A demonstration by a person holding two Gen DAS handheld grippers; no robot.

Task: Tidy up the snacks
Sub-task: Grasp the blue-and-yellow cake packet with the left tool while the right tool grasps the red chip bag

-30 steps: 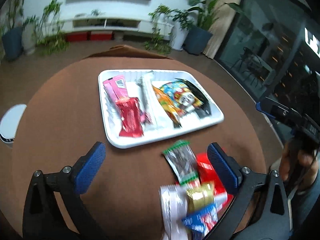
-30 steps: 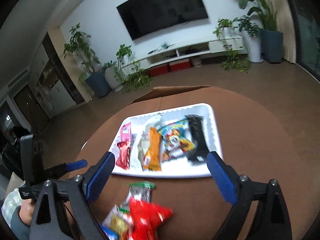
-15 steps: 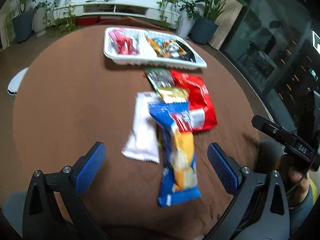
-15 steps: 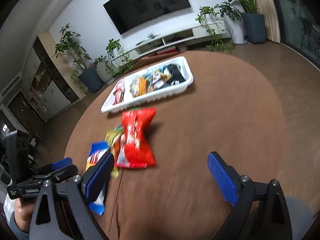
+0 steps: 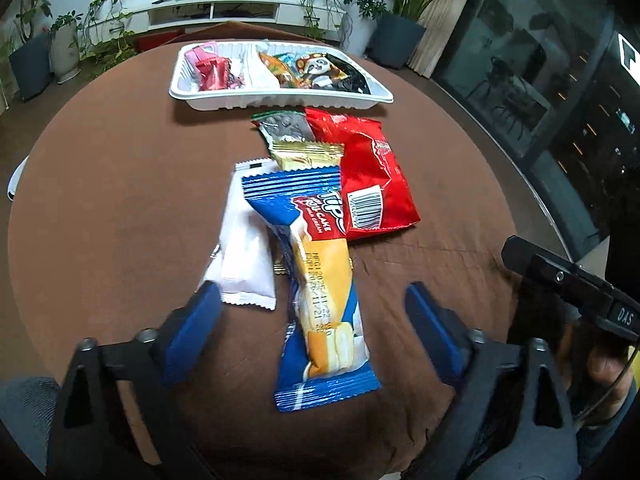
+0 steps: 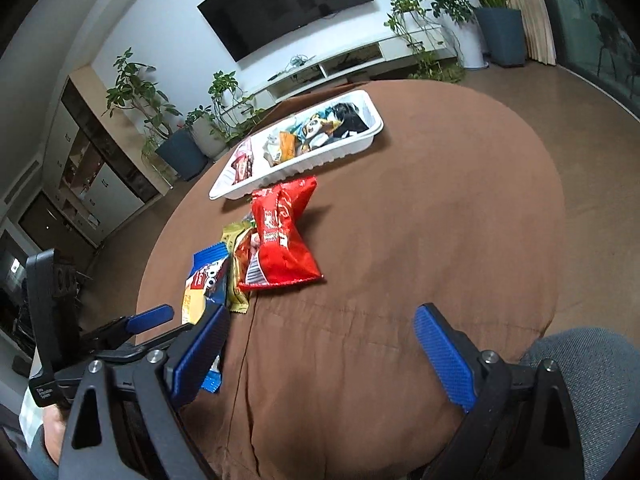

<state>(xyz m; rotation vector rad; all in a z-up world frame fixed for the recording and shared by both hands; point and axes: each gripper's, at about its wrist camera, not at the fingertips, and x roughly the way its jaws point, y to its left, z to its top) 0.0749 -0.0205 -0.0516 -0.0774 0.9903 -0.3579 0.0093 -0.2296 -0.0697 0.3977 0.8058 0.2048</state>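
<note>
A pile of snack packets lies on the round brown table: a blue and orange roll cake packet, a white packet, a gold packet, a red bag and a grey-green packet. A white tray at the far side holds several snacks. My left gripper is open, low over the near end of the blue packet. My right gripper is open and empty near the table's front edge, right of the pile. The red bag and the tray also show in the right wrist view.
The table edge curves close on the right and near side. Potted plants, a low TV shelf and a wall TV stand beyond. The person's knee is at the lower right.
Both grippers have pulled back from the tray toward the near edge of the table. The left gripper has settled lower over the blue packet. Both stay open.
</note>
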